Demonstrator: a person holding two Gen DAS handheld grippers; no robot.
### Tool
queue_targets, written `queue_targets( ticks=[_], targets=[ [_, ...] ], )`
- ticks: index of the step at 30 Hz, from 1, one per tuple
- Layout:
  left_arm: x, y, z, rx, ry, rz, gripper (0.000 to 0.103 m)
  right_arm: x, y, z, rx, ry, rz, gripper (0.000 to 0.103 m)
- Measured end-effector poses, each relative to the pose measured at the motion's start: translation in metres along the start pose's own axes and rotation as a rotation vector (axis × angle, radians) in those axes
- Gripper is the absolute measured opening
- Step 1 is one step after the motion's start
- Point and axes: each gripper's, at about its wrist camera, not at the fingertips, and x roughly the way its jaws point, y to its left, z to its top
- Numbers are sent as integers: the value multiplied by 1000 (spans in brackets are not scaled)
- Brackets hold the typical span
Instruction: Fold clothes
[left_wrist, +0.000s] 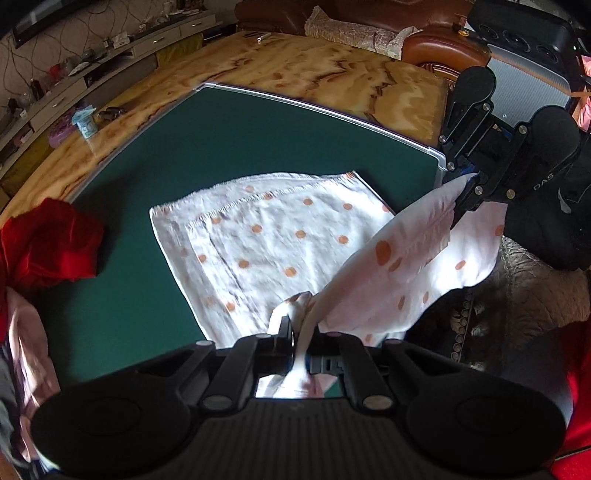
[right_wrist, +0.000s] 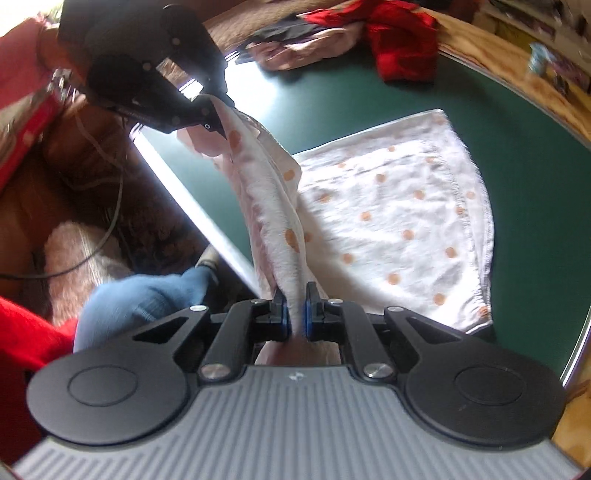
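Now both grippers, left gripper (left_wrist: 301, 341) and right gripper (right_wrist: 294, 310), pinch dotted cloth (right_wrist: 388, 206).

Both the left claw (left_wrist: 300, 343) and right claw (left_wrist: 466, 192) pinch the dotted white garment (left_wrist: 280, 236) above the green mat (left_wrist: 155, 162).

Home living room, leather sofa (left_wrist: 424, 44), TV cabinet (left_wrist: 110, 62), marble-patterned table (left_wrist: 295, 70), patterned wallpaper (left_wrist: 92, 26)

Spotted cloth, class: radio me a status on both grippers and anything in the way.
Left gripper and right gripper both shut on spotted cloth, near edge lifted. Rest flat on green mat. Red garment lies aside, clear.
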Motion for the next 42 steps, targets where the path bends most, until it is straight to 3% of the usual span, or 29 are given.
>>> queue_targets(
  ticks=[8,13,17,18,19,20,21,22,25,29,32,37,40,42],
  targets=[
    [93,72,78,43,53,-57,6,34,-136,16,216,-17,162,11],
    [141,104,103,51,89,-82,7,61,-201,24,264,4,208,11],
    [159,120,113,17,80,-53,9,80,-237,24,312,2,196,14],
    [161,124,116,-1,70,-40,18,85,-243,22,325,2,190,14],
    [163,129,118,-27,58,-6,36,89,-246,20,330,0,180,15],
    [164,133,119,-49,42,34,40,92,-246,17,339,-2,172,18],
    [163,136,119,-57,24,82,43,92,-246,14,346,-14,163,26],
    [162,139,118,-68,6,127,43,92,-246,10,353,-25,154,26],
    [155,152,115,-161,-54,177,43,88,-244,1,387,-60,108,36],
    [138,150,103,-221,-122,154,44,78,-234,-8,386,-69,-7,57],
    [124,135,89,-220,-157,116,51,68,-223,-15,364,-81,-94,58],
    [119,111,68,-225,-152,117,52,37,-178,-27,292,-211,-265,58],
    [127,103,63,-230,-150,117,52,29,-146,-37,228,-265,-232,58],
    [134,99,61,-233,-151,118,52,32,-129,-39,161,-233,-209,58]
  ],
)
